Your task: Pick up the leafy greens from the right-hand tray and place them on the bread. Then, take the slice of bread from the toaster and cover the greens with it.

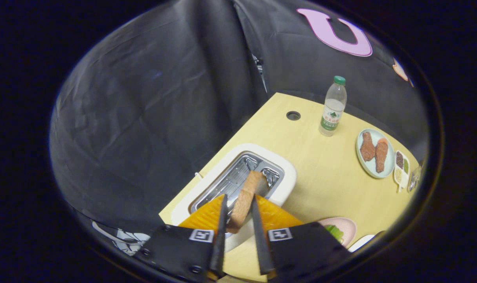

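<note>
The bread slice (pixel 245 198) sat between my fingers, above the toaster (pixel 238 179) slot. It looked light, fairly stiff, crumbly at the crust, so flat faces were the place to grip. My gripper (pixel 238 205) was narrowed to the slice's thickness, both fingers pressing its sides. Greens (pixel 335 232) waited on the pink plate (pixel 346 225) just right.

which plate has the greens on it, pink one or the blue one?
The pink plate, just right of the gripper, carries the greens. The pale blue plate, farther off by the water bottle, holds two brown fried pieces. Jaws grip the bread slice.
</note>
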### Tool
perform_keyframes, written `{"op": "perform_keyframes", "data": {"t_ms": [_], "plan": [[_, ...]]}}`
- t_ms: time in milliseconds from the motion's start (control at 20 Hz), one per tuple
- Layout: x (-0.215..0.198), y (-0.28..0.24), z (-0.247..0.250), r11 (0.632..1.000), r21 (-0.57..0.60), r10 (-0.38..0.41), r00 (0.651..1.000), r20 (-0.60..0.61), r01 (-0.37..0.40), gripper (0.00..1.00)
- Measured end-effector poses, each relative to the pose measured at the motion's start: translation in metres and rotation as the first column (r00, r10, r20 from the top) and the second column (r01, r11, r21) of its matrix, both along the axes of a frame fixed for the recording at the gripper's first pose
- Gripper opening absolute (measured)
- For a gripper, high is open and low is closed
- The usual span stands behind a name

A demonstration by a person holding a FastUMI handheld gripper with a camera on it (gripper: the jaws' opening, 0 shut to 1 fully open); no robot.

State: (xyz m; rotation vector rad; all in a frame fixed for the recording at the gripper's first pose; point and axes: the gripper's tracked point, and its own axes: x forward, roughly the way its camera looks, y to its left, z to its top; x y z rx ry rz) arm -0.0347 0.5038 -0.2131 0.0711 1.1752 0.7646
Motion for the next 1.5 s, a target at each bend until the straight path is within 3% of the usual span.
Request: {"op": "perform_keyframes", "data": {"t_ms": [100,150,250,600,900,1500], "plan": [[-0.005,0.0,0.0,1.0,0.01,0.018,1.0,-0.01,-0.018,0.2],[-0.005,-0.001,0.002,1.0,0.019,0.015,1.0,-0.009,-0.015,0.2],[-0.005,-0.004,0.011,0.998,0.054,-0.014,1.0,-0.027,0.016,0.09],[0.009,-0.032,0.04,0.982,0.158,-0.095,0.994,-0.054,0.103,0.09],[0.018,-0.063,0.054,0.945,0.25,-0.188,0.975,-0.118,0.212,0.09],[0.017,-0.127,0.035,0.92,0.243,-0.28,0.949,-0.145,0.308,0.09]]}}
